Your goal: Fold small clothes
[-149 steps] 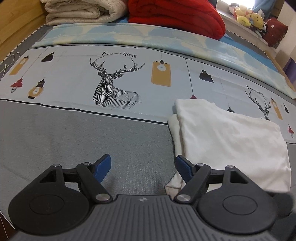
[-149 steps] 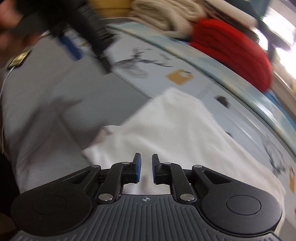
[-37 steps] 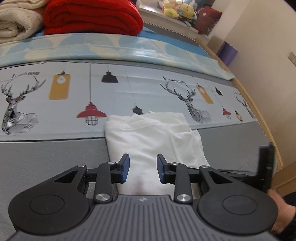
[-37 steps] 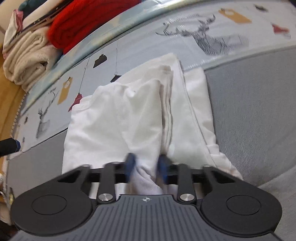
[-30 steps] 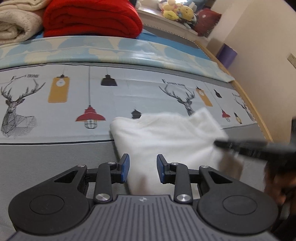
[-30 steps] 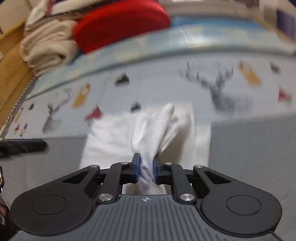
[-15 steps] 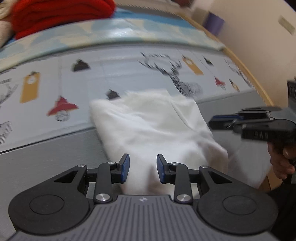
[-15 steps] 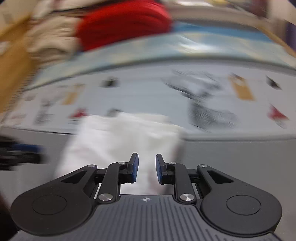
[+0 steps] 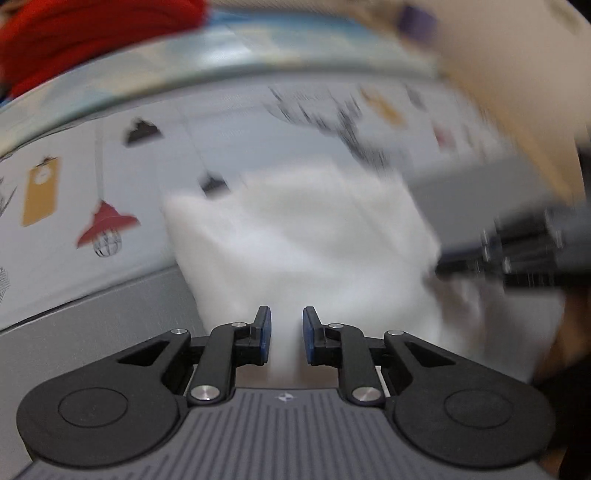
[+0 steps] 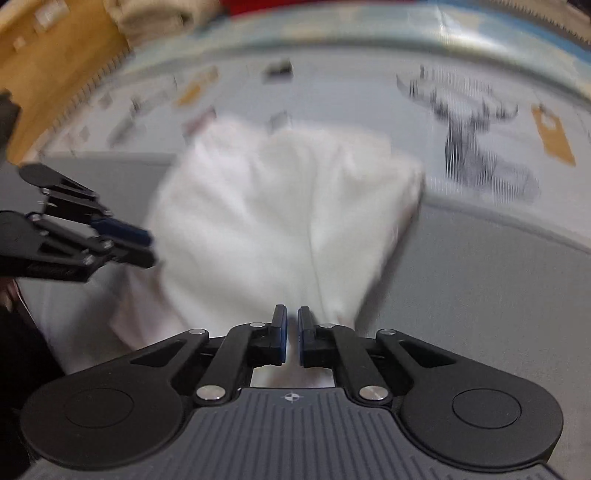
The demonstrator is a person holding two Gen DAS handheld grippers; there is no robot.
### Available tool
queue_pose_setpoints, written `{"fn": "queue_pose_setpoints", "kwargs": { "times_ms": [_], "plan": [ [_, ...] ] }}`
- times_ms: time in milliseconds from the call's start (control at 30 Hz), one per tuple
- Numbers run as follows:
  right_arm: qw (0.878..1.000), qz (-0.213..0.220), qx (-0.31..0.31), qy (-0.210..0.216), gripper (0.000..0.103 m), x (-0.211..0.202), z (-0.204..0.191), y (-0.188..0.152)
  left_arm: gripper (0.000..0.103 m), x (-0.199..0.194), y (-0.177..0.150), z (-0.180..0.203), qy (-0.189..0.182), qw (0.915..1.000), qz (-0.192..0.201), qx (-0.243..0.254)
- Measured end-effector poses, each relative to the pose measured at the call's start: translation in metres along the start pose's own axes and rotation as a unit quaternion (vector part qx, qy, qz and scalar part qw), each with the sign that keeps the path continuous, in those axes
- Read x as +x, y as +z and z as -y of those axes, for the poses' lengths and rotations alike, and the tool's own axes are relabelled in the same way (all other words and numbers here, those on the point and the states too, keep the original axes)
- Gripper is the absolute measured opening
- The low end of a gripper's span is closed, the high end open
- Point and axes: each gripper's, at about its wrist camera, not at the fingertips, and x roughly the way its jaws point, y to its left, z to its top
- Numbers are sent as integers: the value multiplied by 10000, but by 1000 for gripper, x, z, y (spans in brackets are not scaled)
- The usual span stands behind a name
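Observation:
A white garment (image 9: pixel 303 236) lies bunched on the bed, half on the grey sheet and half on the printed sheet; it also shows in the right wrist view (image 10: pixel 280 206). My left gripper (image 9: pixel 286 339) is at its near edge, jaws a little apart, with white cloth between the pads. My right gripper (image 10: pixel 291 338) has its jaws nearly together on the garment's near edge. Each gripper shows in the other's view: the right one (image 9: pixel 458 271) and the left one (image 10: pixel 147 247). Both views are blurred.
The printed sheet (image 9: pixel 92 177) carries lamps and deer. A red blanket (image 9: pixel 74 40) and a beige one (image 10: pixel 155 14) lie at the back. A wooden bed rim (image 10: pixel 55 74) runs along the side. The grey sheet (image 10: pixel 480 266) lies in front.
The right gripper's jaws have closed on the garment's edge. Both grippers have moved fast, and the garment is drawn up toward them and spread wider.

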Motion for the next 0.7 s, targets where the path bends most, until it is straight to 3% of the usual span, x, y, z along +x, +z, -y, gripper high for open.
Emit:
{"fn": "queue_pose_setpoints", "kwargs": {
  "times_ms": [33,100,133,267,300,367,433,533,600,667,700],
  "plan": [
    [9996,231,120,-55,8,-2,2,6,15,11,0,-6,92,9996,-191,-183],
    [9971,632,362,-204,13,-9,4,11,3,42,-8,-13,623,9938,-896,-199],
    [9954,780,480,-268,17,-9,6,15,2,45,-7,-12,726,9930,-927,-106],
    [9897,1064,853,-439,19,0,14,26,6,26,14,-18,78,9959,-249,-871],
    [9891,1059,929,-430,20,5,16,30,6,27,16,-20,90,9951,-167,-967],
    [9888,972,1025,-473,21,16,19,36,6,40,17,-25,373,9927,-381,-1086],
    [9885,800,1024,-769,21,29,23,38,6,50,15,-34,436,9898,-540,-1241],
    [9829,378,1158,-1383,24,52,32,36,6,43,23,-43,563,9861,-242,-1547],
    [9806,268,1354,-1392,28,58,41,35,8,29,26,-48,785,9825,94,-1689],
    [9797,327,1437,-1362,28,55,43,36,12,20,26,-59,696,9780,187,-1958],
    [9798,375,1443,-1335,28,53,42,36,20,20,25,-63,585,9761,130,-2090]
  ]
}}
